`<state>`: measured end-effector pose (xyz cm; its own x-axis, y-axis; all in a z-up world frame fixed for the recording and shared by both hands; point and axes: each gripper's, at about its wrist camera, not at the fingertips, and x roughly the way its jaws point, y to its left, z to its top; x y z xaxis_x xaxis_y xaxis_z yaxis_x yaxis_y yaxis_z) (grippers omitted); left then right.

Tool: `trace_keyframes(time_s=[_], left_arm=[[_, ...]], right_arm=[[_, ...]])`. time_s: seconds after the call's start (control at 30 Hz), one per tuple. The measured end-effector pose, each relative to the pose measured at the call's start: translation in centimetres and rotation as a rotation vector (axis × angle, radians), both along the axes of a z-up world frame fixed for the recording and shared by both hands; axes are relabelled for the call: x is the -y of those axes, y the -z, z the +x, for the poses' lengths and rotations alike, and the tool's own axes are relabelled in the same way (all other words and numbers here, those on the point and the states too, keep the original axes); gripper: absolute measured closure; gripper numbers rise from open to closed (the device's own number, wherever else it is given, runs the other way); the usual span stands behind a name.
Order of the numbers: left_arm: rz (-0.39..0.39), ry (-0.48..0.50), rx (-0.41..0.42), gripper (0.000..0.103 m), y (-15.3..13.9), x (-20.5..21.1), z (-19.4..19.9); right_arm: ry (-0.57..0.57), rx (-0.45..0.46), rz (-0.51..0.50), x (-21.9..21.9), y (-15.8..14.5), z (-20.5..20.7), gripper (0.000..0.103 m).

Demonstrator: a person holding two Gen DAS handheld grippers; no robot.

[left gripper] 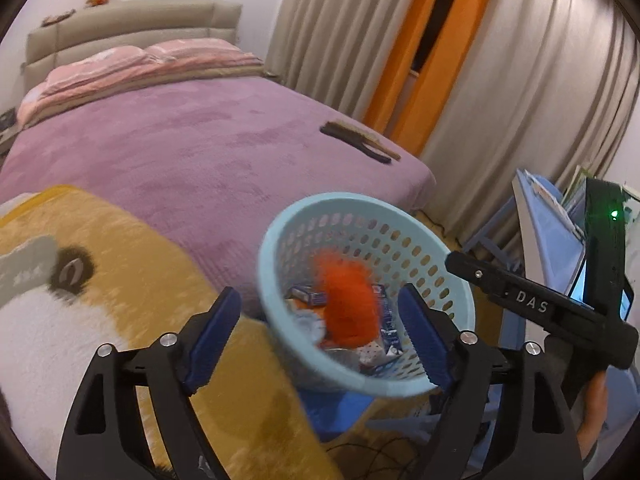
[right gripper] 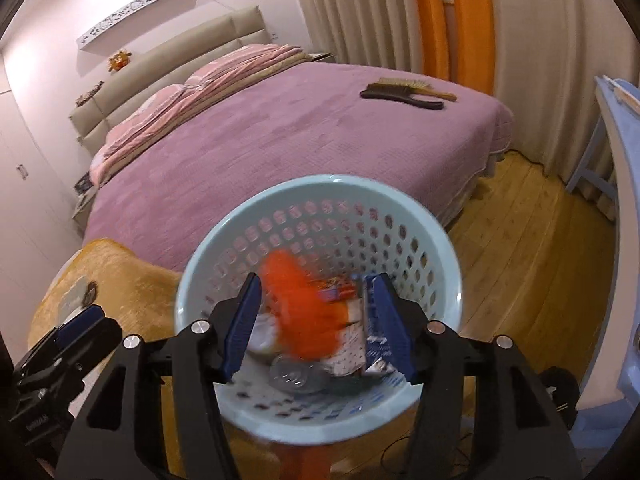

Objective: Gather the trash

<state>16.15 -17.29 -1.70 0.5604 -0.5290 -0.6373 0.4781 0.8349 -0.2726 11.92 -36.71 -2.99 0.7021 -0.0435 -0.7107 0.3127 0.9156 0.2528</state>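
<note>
A pale blue perforated basket [left gripper: 280, 240] [right gripper: 200, 256] stands at the foot of the bed and holds trash: an orange fluffy thing [left gripper: 348, 300] [right gripper: 300, 312], small printed boxes [left gripper: 308, 295] [right gripper: 340, 288] and a clear plastic piece [right gripper: 292, 376]. The orange thing is blurred. My left gripper [left gripper: 320, 340] is open and empty beside the basket's near left rim. My right gripper [right gripper: 316, 328] is open and empty, just above the basket's mouth. The right gripper's body [left gripper: 540, 304] shows at the right of the left wrist view.
A bed with a purple cover [left gripper: 180, 152] [right gripper: 280, 132] fills the background. A brush [left gripper: 360, 140] [right gripper: 404, 94] lies near its far corner. A yellow plush blanket [left gripper: 120, 280] [right gripper: 120, 280] lies at left. Curtains, wooden floor [right gripper: 520, 248] and blue furniture [right gripper: 616, 128] are at right.
</note>
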Motion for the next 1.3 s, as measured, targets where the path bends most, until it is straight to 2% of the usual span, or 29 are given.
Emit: trace_keyframes(time_s=[0.1,0.23,0.47,0.57,0.67,0.83,0.97,1.1,1.3], left_arm=[[-0.002,-0.063,0.069,0.017,-1.2,-2.5,-1.8],[-0.005,-0.131,0.145,0.014,-3.0,-5.8,-4.8],[-0.022,-0.24,0.224,0.011,-4.6,-10.6,-9.0],[0.005,-0.285,0.263,0.01,-4.5,-12.2,-10.3],[0.075,-0.323,0.33,0.01,-3.5,-13.1,-11.0],[0.051,-0.368,0.37,0.01,-1.8,-14.4,-11.4],[0.099,-0.389,0.437,0.008,-2.2,-14.3,-12.1],[0.098,-0.376,0.399,0.007,-1.7,-14.4,-11.8],[0.124,-0.369,0.414,0.007,-1.5,-14.1,-12.0]], right_arm=[[-0.034,0.018,-0.016,-1.5,-0.8,-1.2,0.048],[-0.076,0.063,-0.04,-4.0,-2.4,-3.3,0.037],[-0.125,0.153,-0.113,-8.9,-5.2,-6.8,0.032],[-0.137,0.193,-0.166,-10.8,-6.0,-7.9,0.032],[-0.131,0.244,-0.205,-12.1,-6.4,-9.1,0.031],[-0.095,0.322,-0.273,-13.9,-6.5,-10.6,0.03],[-0.075,0.362,-0.301,-14.4,-6.3,-11.1,0.03],[-0.075,0.37,-0.301,-14.7,-6.0,-11.0,0.03],[-0.07,0.376,-0.302,-14.4,-5.5,-11.1,0.03]])
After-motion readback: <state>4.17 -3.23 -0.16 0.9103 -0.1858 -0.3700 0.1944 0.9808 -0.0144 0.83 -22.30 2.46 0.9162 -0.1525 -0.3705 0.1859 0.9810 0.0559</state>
